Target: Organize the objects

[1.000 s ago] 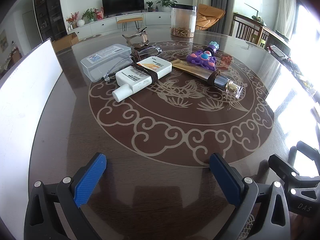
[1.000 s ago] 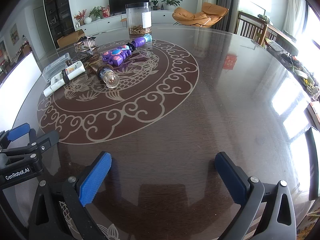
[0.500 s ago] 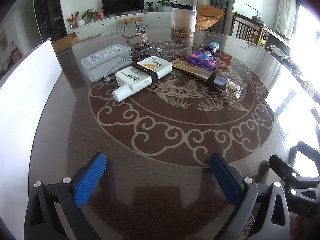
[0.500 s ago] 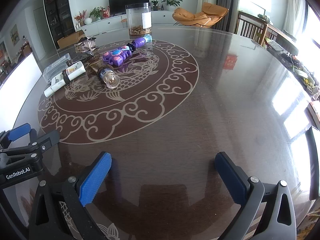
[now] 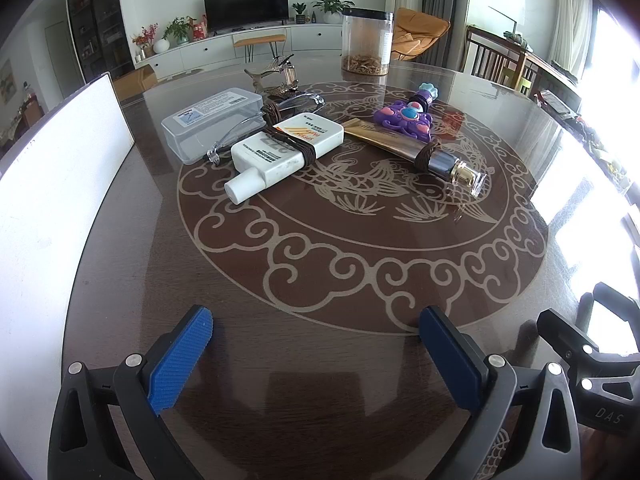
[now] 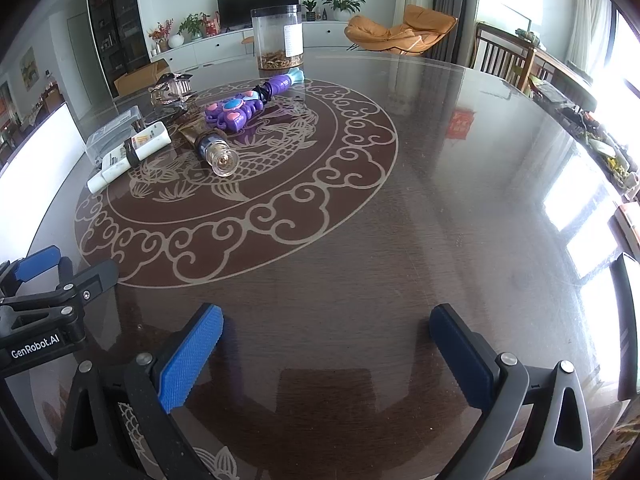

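On the round dark table lie a white bottle (image 5: 286, 151) with a brown hair tie around it, a clear plastic box (image 5: 212, 120), clear glasses (image 5: 256, 124), a gold tube (image 5: 416, 148) with a brown tie, and a purple toy (image 5: 406, 118). They also show in the right wrist view: bottle (image 6: 132, 152), tube (image 6: 210, 148), toy (image 6: 240, 108). My left gripper (image 5: 316, 340) is open and empty at the near table edge. My right gripper (image 6: 326, 340) is open and empty, to its right.
A clear jar (image 5: 366, 42) stands at the far side, with a metal ornament (image 5: 276, 76) left of it. A white board (image 5: 52, 184) runs along the table's left edge. Chairs (image 6: 504, 60) stand beyond the table at the right.
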`<state>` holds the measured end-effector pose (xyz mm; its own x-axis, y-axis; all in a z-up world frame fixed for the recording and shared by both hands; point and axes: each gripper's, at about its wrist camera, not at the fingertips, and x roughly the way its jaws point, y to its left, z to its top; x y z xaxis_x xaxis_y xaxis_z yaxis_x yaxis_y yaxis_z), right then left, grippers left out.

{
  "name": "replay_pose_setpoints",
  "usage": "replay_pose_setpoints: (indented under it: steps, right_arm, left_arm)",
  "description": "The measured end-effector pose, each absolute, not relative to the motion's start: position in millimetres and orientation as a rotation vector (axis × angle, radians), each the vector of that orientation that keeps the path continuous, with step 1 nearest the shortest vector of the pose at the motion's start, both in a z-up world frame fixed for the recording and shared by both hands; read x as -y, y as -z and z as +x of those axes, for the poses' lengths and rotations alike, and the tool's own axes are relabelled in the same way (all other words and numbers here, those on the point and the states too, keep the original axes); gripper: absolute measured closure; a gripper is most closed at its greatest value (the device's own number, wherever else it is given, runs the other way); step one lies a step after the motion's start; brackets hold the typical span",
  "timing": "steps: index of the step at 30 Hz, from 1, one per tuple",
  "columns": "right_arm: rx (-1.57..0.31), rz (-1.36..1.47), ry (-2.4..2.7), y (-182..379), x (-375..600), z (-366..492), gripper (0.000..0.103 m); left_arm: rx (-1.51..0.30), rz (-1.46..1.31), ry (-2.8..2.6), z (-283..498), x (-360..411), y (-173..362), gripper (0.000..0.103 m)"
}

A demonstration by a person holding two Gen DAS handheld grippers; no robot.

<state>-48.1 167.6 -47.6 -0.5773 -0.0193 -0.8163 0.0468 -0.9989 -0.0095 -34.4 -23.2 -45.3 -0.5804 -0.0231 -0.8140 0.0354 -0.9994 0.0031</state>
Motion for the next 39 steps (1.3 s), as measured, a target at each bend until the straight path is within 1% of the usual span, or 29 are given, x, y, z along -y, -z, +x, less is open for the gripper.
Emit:
replay_pose_setpoints:
  steps: [34, 39]
  right_arm:
    - [-0.047, 1.426, 2.759, 49, -166, -49, 0.0]
    - [-0.046, 1.426, 2.759, 49, -166, -49, 0.0]
  left_arm:
    - [-0.02, 1.424, 2.765, -36, 23, 46, 0.0]
    - [0.046, 1.513, 2.803, -22, 27, 45, 0.0]
